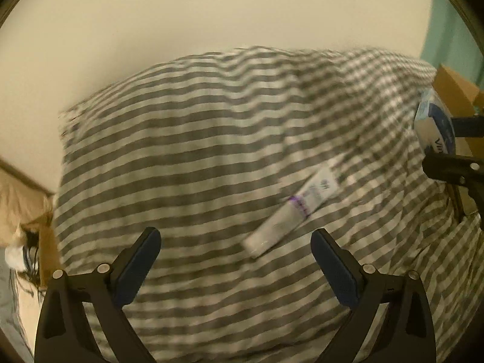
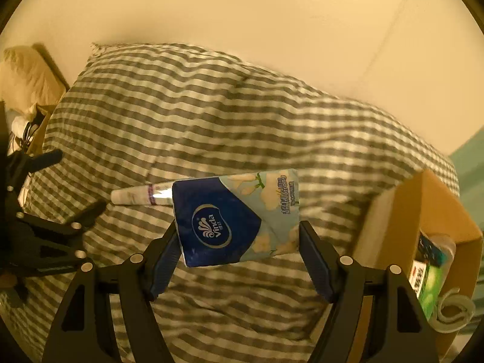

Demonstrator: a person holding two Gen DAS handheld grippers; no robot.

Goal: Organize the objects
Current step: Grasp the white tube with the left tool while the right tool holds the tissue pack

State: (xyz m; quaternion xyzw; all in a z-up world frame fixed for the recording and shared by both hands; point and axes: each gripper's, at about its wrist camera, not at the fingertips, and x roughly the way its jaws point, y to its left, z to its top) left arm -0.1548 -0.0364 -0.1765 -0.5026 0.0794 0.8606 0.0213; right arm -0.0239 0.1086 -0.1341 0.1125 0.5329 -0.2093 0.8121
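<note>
Striped duvet (image 1: 196,157) fills left wrist view; left gripper (image 1: 236,267) jaws wide open, empty, white tube (image 1: 295,208) lying just ahead. Right wrist view: right gripper (image 2: 239,260) jaws clamp Vinda tissue pack (image 2: 237,216) above duvet; cardboard box (image 2: 417,211) at right w/ items inside.

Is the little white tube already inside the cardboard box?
No, the white tube lies on the striped blanket, well left of the cardboard box, partly behind the tissue pack held by the right hand-held gripper.
</note>
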